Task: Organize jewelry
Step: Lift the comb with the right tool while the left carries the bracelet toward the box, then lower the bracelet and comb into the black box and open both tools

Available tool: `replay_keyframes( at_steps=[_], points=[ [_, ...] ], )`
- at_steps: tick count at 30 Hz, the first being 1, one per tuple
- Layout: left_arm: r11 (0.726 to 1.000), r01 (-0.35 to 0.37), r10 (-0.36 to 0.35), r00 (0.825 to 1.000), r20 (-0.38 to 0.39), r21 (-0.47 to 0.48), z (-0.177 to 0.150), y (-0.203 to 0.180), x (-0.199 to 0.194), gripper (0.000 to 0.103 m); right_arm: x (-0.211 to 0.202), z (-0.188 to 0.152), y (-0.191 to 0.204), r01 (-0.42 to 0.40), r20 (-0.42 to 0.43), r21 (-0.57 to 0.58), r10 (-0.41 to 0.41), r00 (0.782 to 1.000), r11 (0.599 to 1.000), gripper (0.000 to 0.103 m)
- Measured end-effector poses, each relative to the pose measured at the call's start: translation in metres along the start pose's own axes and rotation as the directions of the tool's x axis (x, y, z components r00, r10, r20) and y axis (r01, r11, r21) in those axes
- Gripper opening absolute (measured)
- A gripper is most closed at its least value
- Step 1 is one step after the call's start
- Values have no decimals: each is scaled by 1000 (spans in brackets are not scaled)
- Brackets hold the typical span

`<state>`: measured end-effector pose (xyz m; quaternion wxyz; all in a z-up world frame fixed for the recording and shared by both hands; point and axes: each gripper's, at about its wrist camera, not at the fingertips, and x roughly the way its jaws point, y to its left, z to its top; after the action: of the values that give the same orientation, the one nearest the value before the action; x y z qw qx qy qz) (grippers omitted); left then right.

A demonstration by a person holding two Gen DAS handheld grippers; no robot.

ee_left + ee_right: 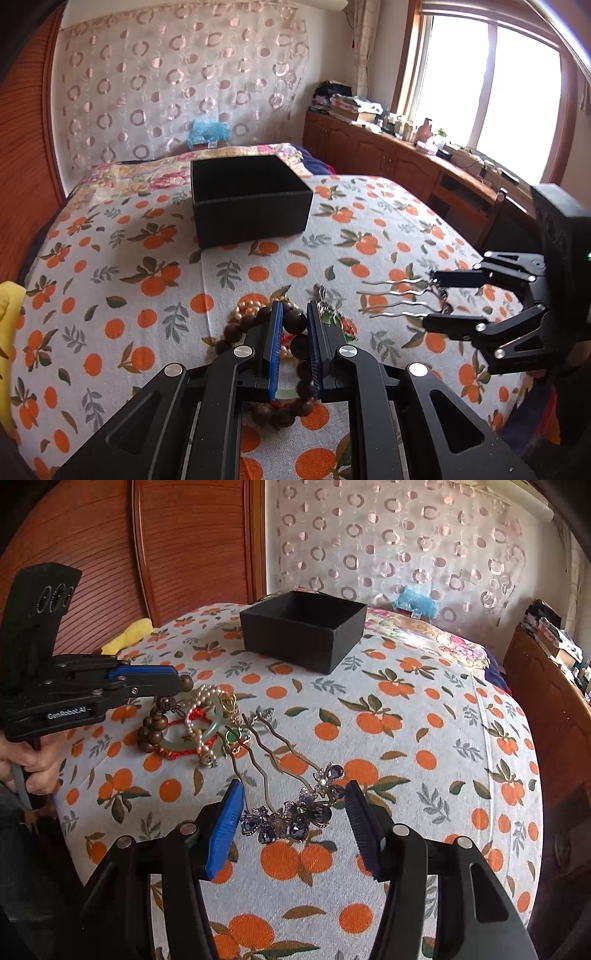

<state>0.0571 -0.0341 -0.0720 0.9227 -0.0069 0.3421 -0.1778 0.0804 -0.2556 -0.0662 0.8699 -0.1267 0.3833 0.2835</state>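
The left gripper [294, 320] is clamped on a dark bead of the wooden bead bracelet [295, 341], whose loop hangs from its tips down onto the tangle of pearls, red cord and jade bangle [207, 725] just beneath them. Straight ahead of that tool, well beyond the pile, sits the open black box [251, 201] on the orange-print bedspread [110, 295], so the left hand is placed to carry the beads forward. To its right, the right gripper [293, 812] stands with its jaws apart, straddling the purple-jewelled head of the hair comb [291, 814] without pressing it. The comb's wavy prongs run away from this tool toward the pile, so its long axis lies roughly along the fingers; closing would likely pinch the jewelled end crosswise.
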Motion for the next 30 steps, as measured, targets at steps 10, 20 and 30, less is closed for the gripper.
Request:
replay_keyframes(
  at_steps=[10,20,30],
  points=[
    [1000,-10,9,997,80,11,35,1,-17,12,8,20,-5,3,27,2,-3,1000,1000,59],
    [997,-40,31,990,141,61,87,2,-15,12,19,57,-13,27,64,-15,-26,998,1000,59],
    [996,-61,52,987,150,59,135,17,12,12,23,90,-34,38,106,-13,-37,994,999,59]
  ],
)
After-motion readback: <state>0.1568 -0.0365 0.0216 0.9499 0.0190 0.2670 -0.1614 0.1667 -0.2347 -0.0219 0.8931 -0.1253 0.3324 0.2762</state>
